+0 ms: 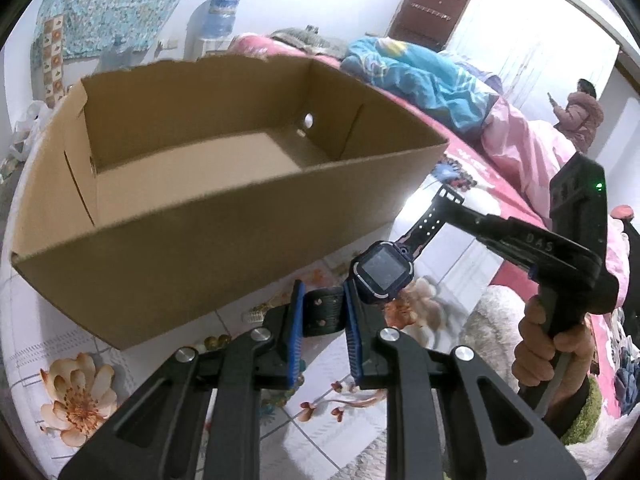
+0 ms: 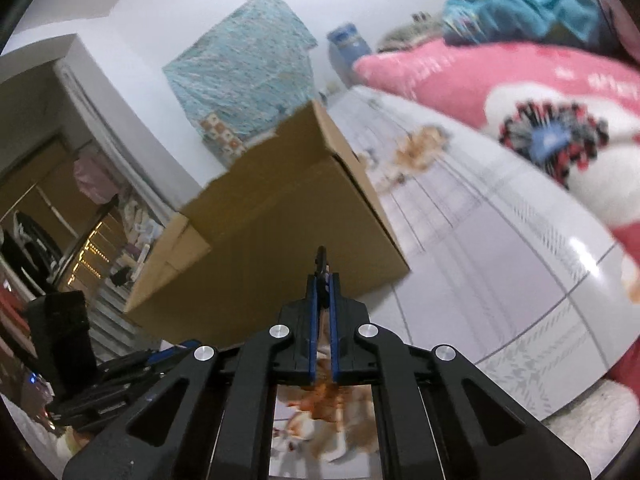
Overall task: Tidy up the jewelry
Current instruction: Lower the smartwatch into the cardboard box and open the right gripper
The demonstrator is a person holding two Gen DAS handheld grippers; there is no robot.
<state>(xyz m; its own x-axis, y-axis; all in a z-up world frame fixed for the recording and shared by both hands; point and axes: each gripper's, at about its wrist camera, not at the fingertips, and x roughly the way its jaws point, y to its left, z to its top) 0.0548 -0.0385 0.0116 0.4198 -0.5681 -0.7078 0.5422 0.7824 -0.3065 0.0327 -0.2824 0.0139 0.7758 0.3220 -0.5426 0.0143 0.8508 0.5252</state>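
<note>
A dark blue smartwatch (image 1: pixel 382 270) with black straps hangs stretched between my two grippers, above the tabletop and just right of an open cardboard box (image 1: pixel 192 184). My left gripper (image 1: pixel 322 308) is shut on the near strap (image 1: pixel 324 312). My right gripper (image 1: pixel 460 210) comes in from the right and is shut on the far strap (image 1: pixel 434 214). In the right wrist view my right gripper (image 2: pixel 324 284) pinches the thin black strap end (image 2: pixel 321 262), with the box (image 2: pixel 280 236) just behind it.
The box stands on a floral, tile-patterned tablecloth (image 1: pixel 72 384). Small beads (image 1: pixel 216 342) lie near its front corner. A bed with pink and blue bedding (image 1: pixel 420 80) is behind and to the right. A person (image 1: pixel 582 114) stands far right.
</note>
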